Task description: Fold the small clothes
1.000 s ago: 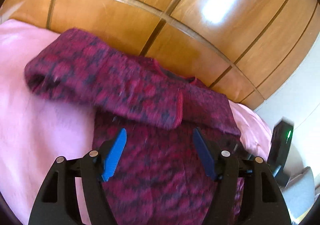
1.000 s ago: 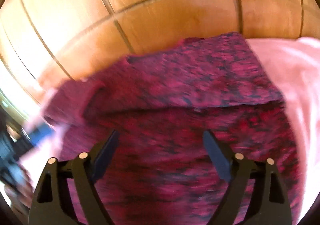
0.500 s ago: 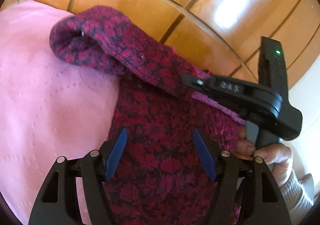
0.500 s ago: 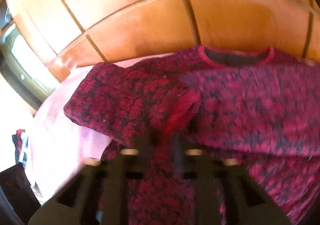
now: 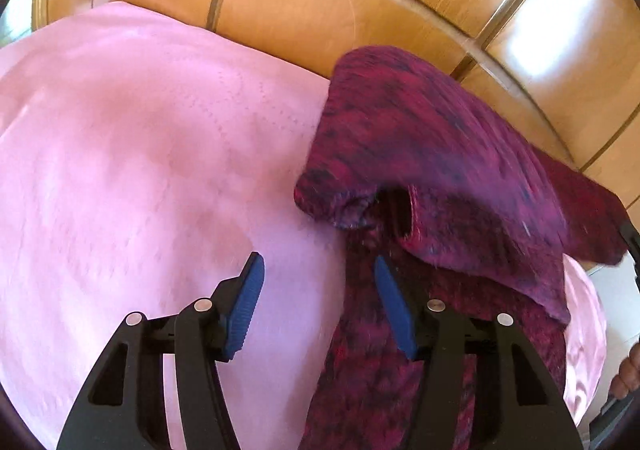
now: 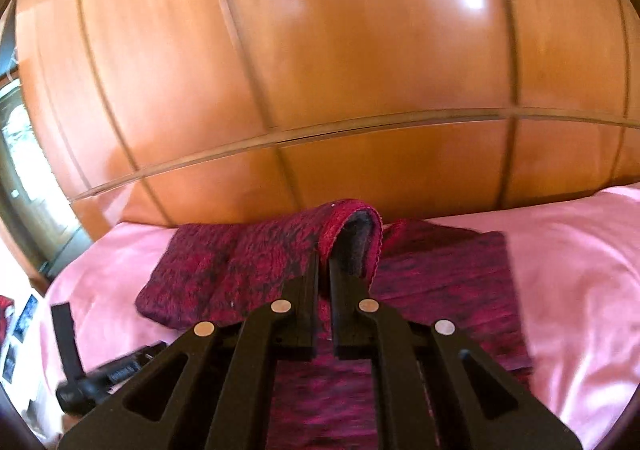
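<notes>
A dark red knitted sweater (image 5: pixel 400 390) lies on a pink bed sheet (image 5: pixel 140 150). My right gripper (image 6: pixel 324 264) is shut on the cuff (image 6: pixel 348 218) of one sleeve and holds it up above the sweater's body (image 6: pixel 440 278). In the left wrist view that raised sleeve (image 5: pixel 440 154) arches over the body, blurred, with its cuff opening facing me. My left gripper (image 5: pixel 318 258) hovers low over the sweater's left edge with its jaws closing. One blue pad is over the sheet and the other over the knit, and neither presses on it.
A glossy wooden panelled wall (image 6: pixel 320 70) rises just behind the bed. A hand (image 5: pixel 628 370) shows at the right rim of the left wrist view. The left gripper's black body (image 6: pixel 80 378) sits at the lower left of the right wrist view. Pink sheet spreads wide on the left.
My right gripper has shut on the sleeve cuff and risen with it. My left gripper has shifted left from over the sweater's body to its left edge, and its jaws have narrowed.
</notes>
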The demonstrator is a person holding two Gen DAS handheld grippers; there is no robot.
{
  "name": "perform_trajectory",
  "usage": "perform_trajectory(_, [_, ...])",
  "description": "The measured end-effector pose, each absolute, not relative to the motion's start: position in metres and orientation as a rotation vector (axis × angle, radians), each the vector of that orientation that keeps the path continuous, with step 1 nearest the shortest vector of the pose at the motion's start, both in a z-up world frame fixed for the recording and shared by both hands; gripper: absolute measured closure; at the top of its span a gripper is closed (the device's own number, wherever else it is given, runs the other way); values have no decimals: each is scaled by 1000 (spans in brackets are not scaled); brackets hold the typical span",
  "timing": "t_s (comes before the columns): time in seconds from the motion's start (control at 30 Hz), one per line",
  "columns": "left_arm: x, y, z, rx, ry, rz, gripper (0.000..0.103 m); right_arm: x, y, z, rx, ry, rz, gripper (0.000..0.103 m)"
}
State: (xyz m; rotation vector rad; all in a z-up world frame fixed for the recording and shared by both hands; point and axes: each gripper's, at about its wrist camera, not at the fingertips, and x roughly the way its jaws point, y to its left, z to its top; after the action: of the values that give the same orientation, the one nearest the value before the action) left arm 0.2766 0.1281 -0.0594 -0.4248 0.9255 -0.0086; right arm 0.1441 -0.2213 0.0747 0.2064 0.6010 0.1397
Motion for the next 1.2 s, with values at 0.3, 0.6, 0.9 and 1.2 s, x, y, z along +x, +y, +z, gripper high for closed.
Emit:
perform_trajectory(0.3, [308, 117, -64, -322, 967, 90, 46, 153, -286, 60, 210, 597, -76, 99])
perform_trajectory(0.6, [318, 99, -69, -251, 976, 83, 46, 162, -336, -27, 322, 807, -169, 99])
perform_trajectory(0.9, [295, 127, -48, -483, 928, -82, 50, 164, -341, -24, 341, 802, -113, 92])
perform_trajectory(1.2, [352, 147, -36, -715, 933, -205, 47, 148, -332, 2, 326, 738, -82, 62])
